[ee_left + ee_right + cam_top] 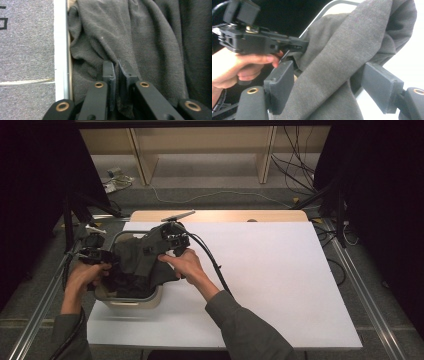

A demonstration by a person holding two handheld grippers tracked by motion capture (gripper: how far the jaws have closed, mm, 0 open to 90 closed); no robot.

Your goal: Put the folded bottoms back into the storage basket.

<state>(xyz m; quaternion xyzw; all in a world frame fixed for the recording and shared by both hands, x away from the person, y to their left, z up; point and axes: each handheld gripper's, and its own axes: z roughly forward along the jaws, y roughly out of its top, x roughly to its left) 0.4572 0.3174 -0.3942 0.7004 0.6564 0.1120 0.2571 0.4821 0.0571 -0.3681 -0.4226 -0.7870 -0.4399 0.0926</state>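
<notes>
A dark grey cloth [137, 265] spills out of a cream basket [131, 301] at the table's left edge. My left gripper [102, 256] reaches in from the basket's left side. In the left gripper view my left gripper [117, 71] is shut on a fold of the cloth [140, 37], beside the basket rim [60, 50]. My right gripper [159, 240] hovers over the raised cloth. In the right gripper view its jaws stand wide apart as my right gripper [329, 86] straddles a hanging band of cloth [337, 62]. The left gripper [262, 41] and its hand are beyond.
The white table top [270, 270] stretches to the right of the basket. A wooden strip [225, 216] runs along its far edge. Metal rails [40, 305] flank the table, and cables [295, 165] lie on the floor behind.
</notes>
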